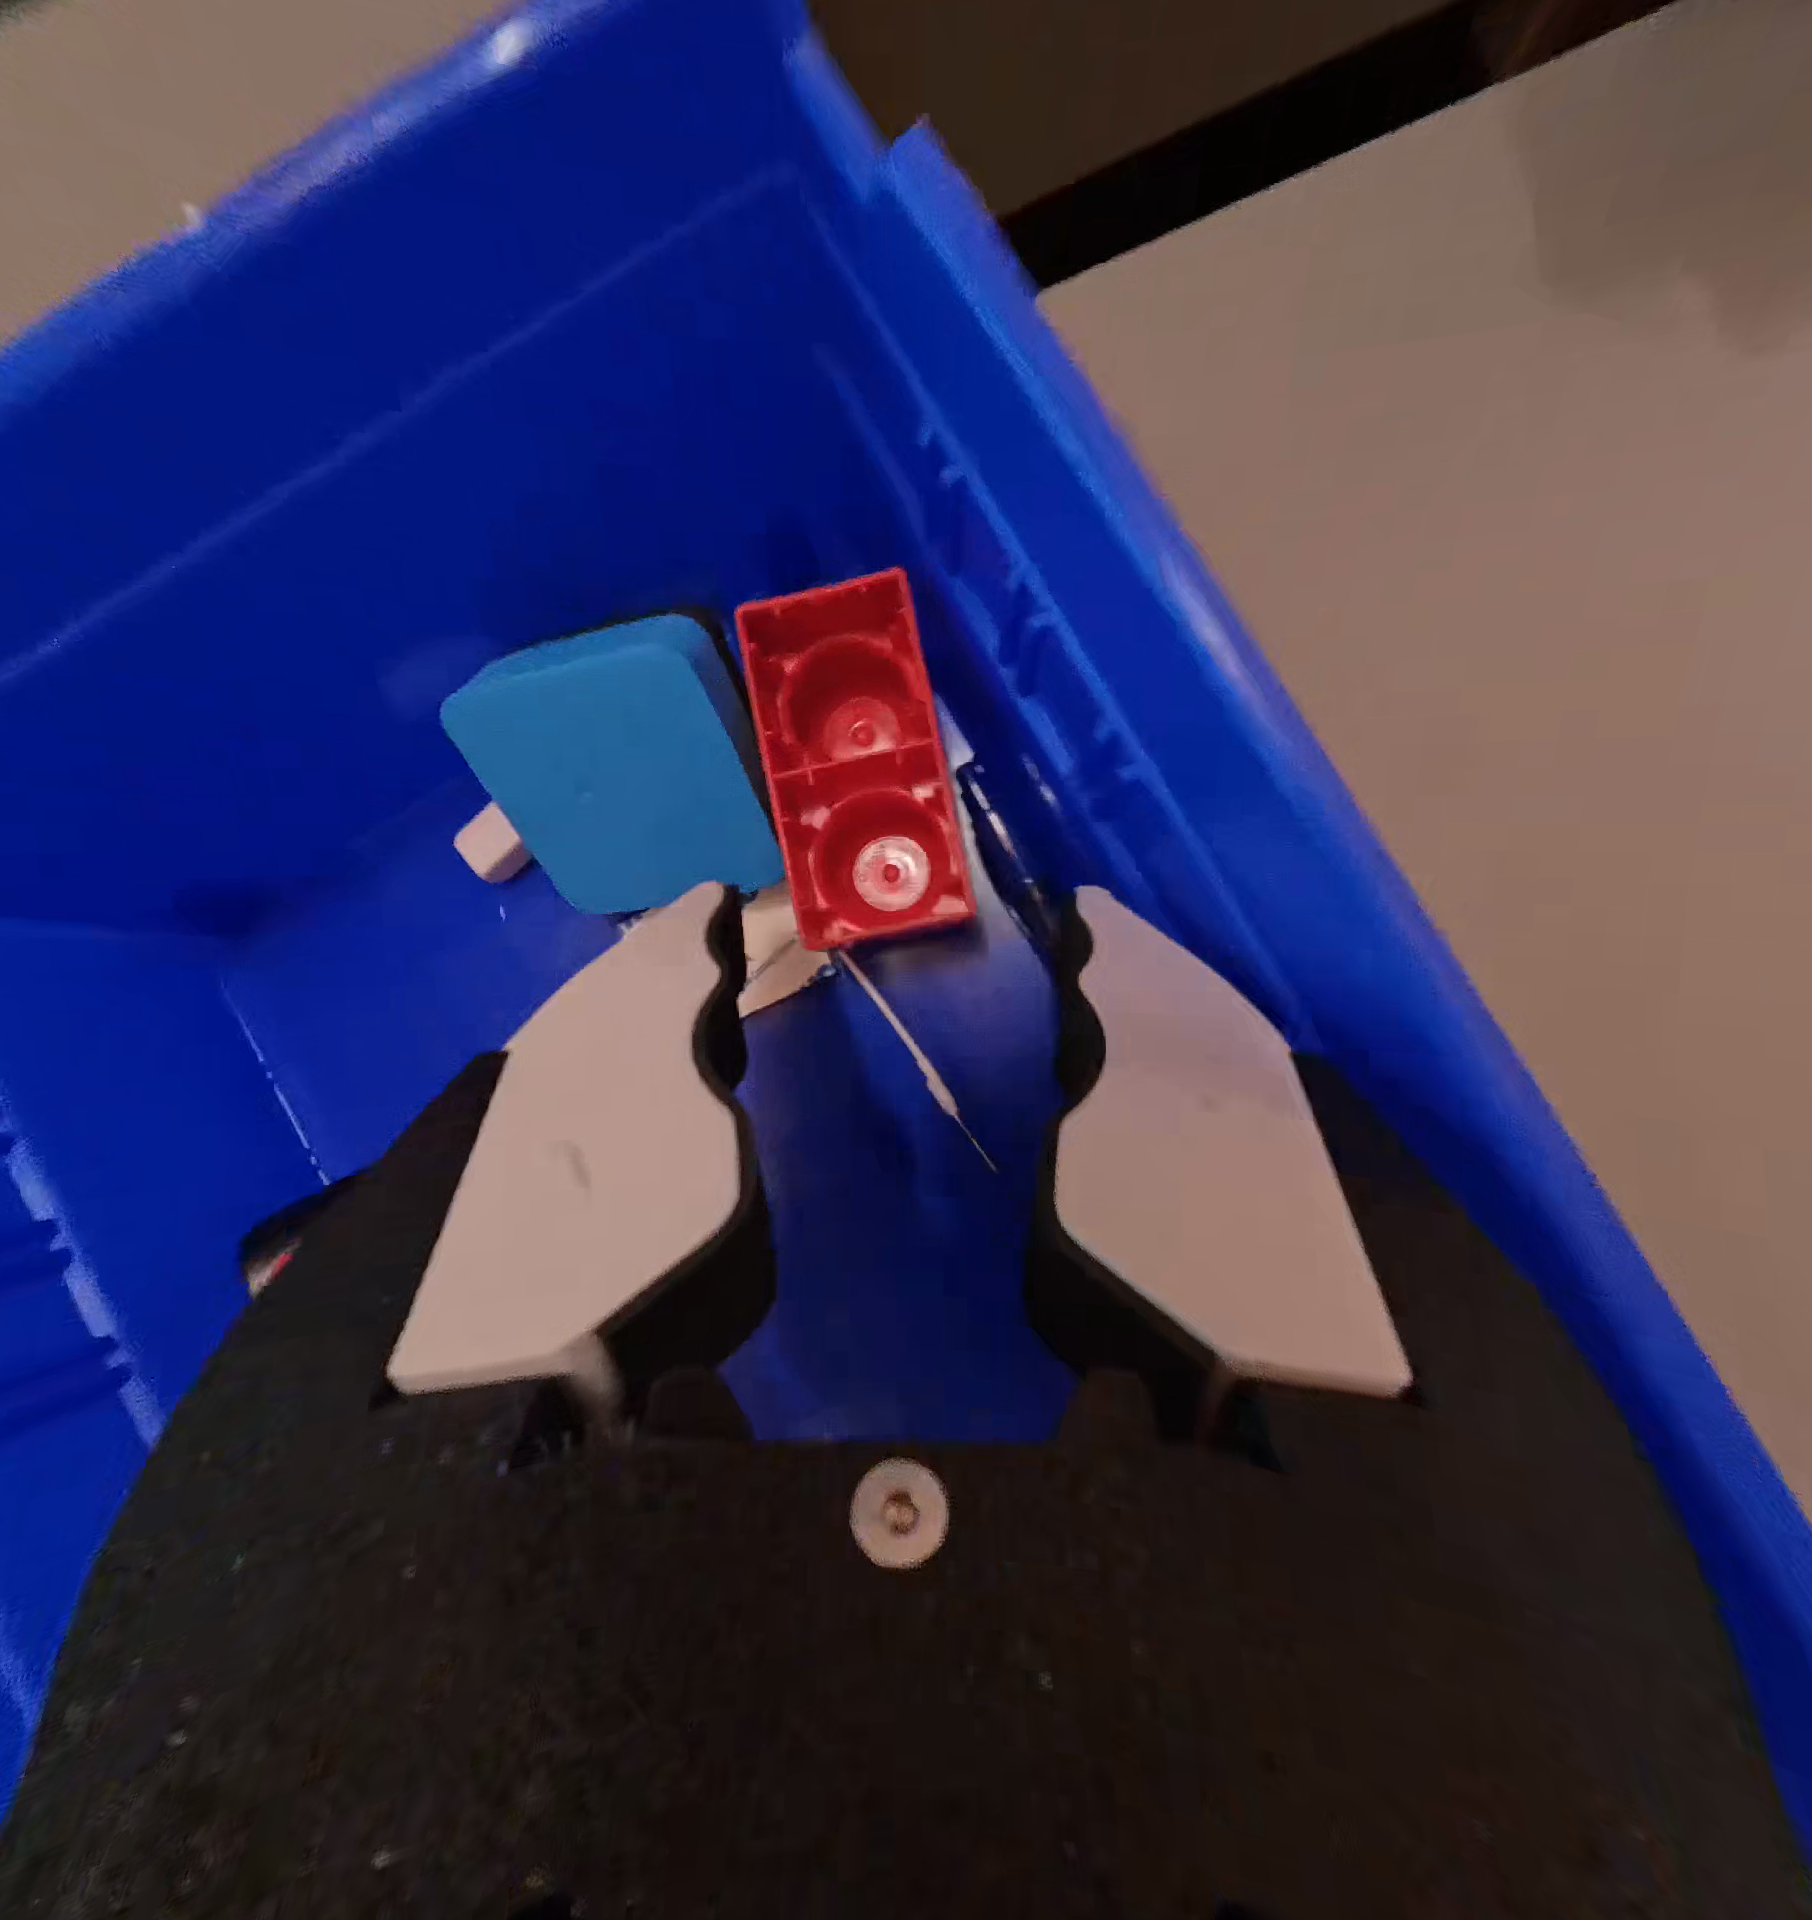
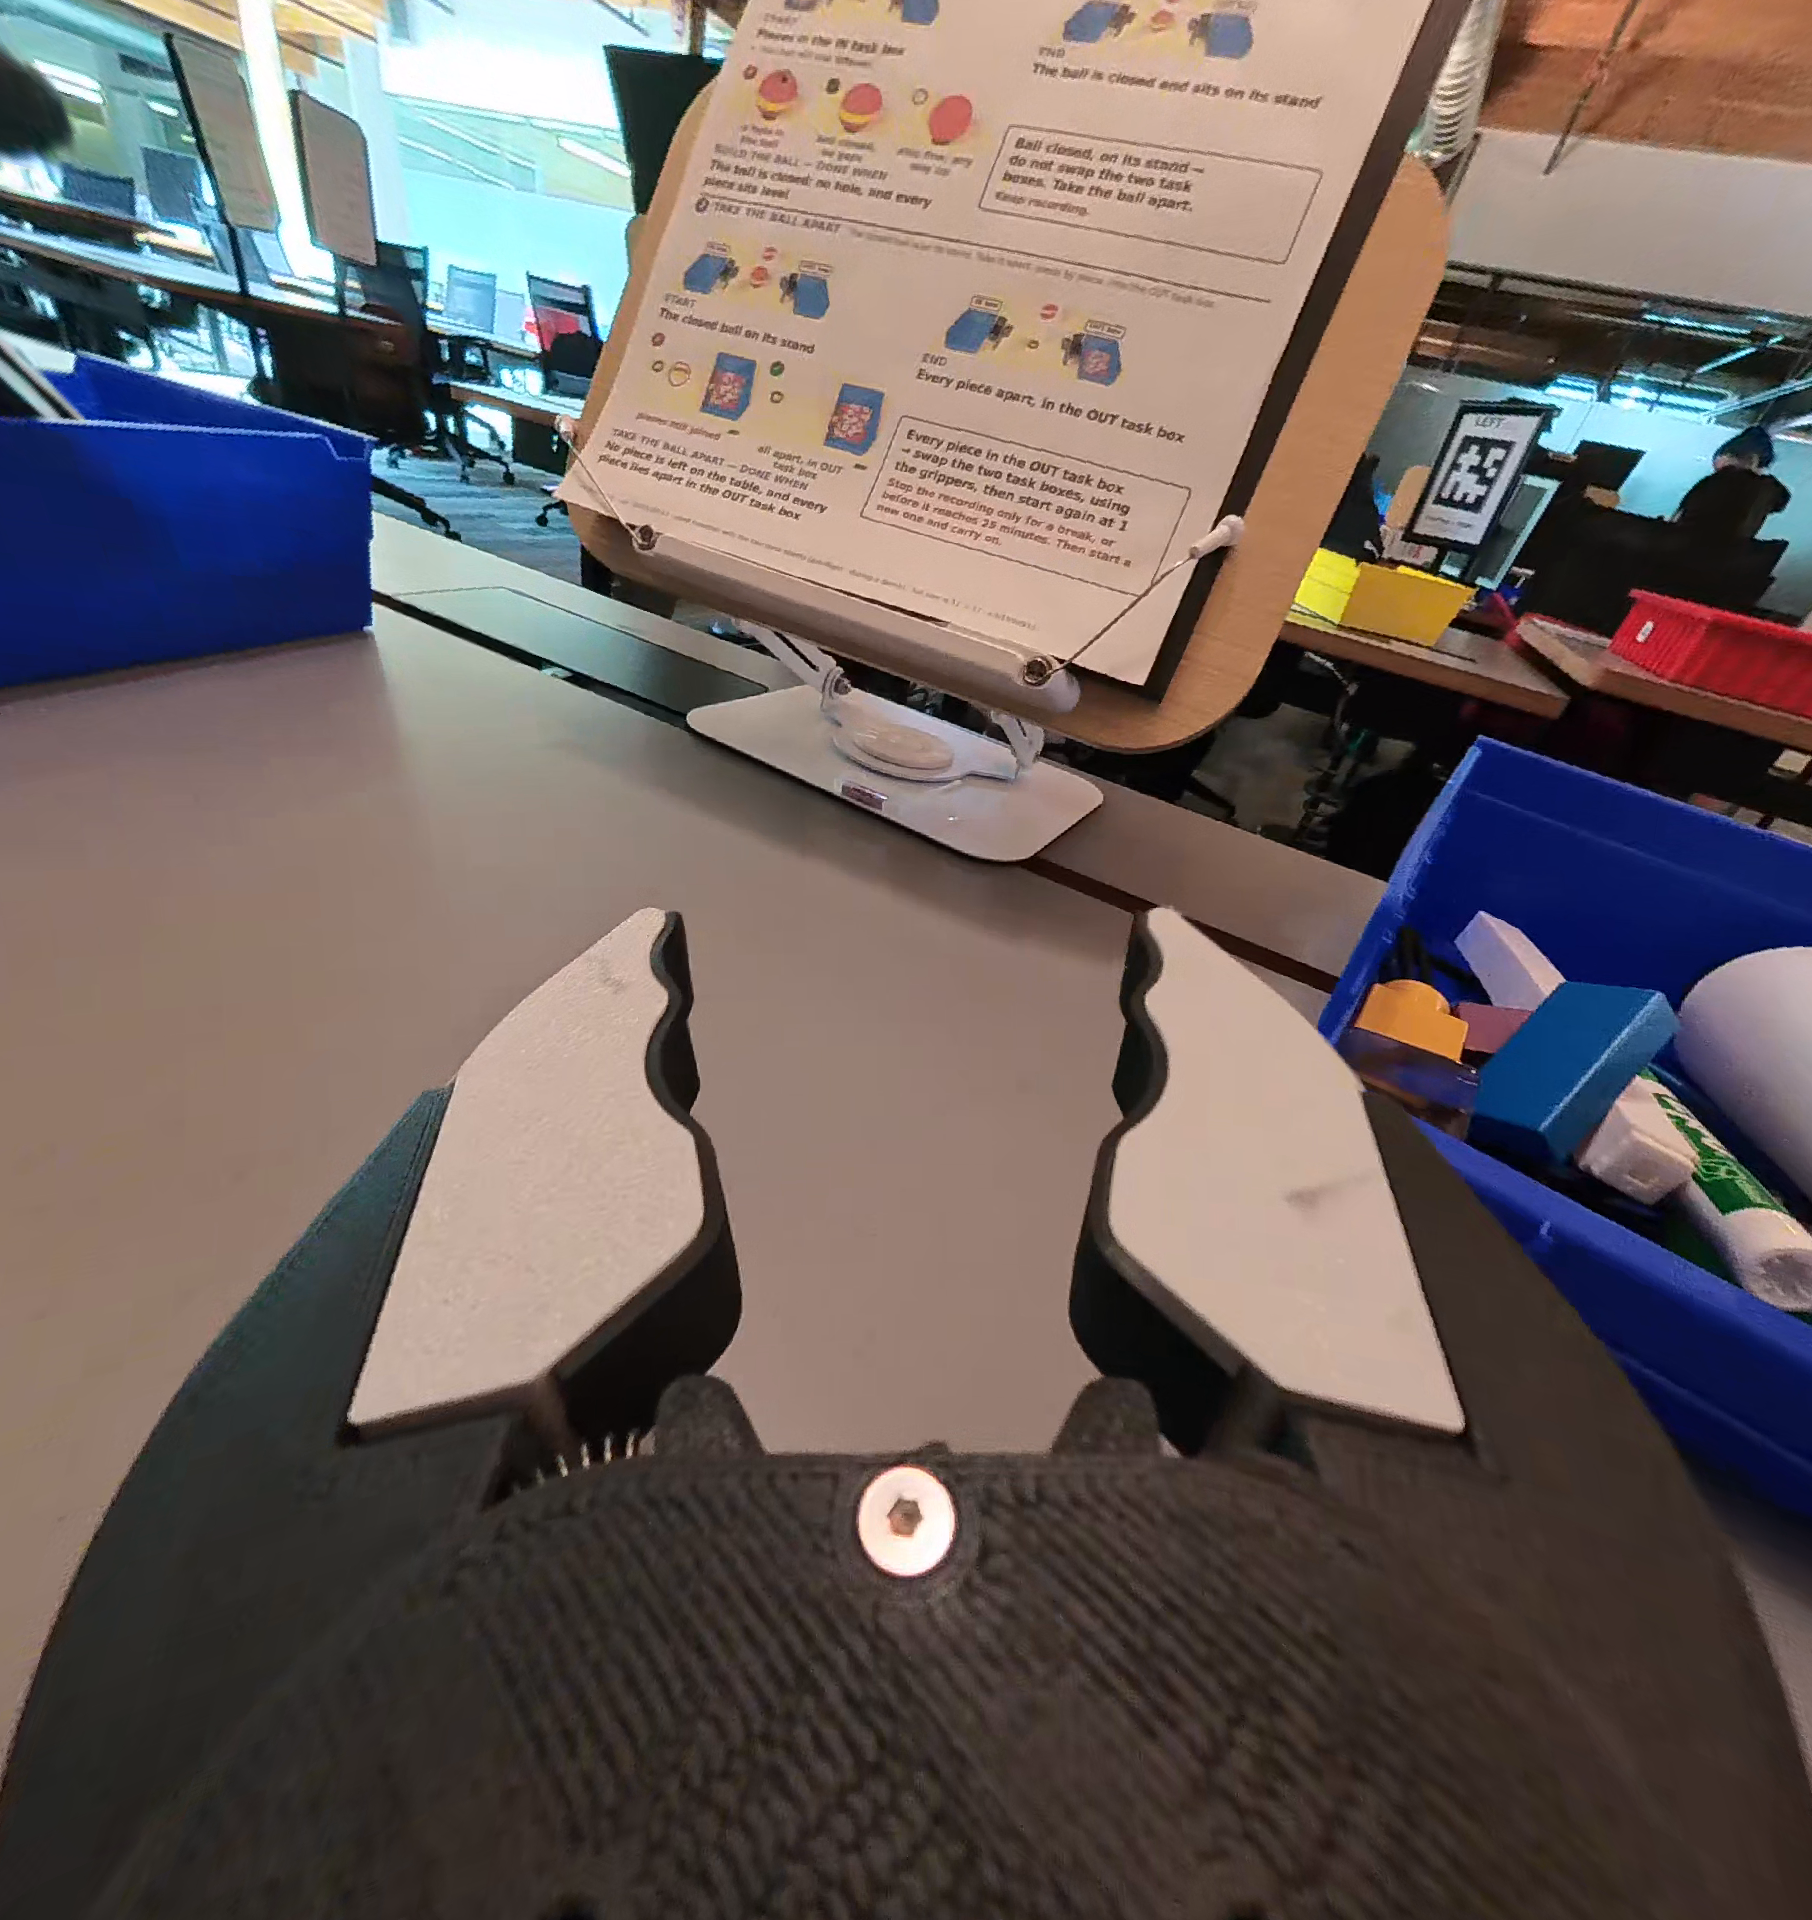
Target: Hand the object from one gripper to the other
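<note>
The left gripper [image 1: 897, 914] is inside a blue bin [image 1: 382, 436], its fingers spread wide and holding nothing. Just above the fingertips, at the frame centre, a red brick [image 1: 855, 758] lies with its hollow side up, beside a light blue block [image 1: 611, 758]. The right gripper [image 2: 907, 956] hangs over the grey table [image 2: 258, 883], also wide open and empty; a second bin [image 2: 1650, 873] of parts stands at the right edge.
</note>
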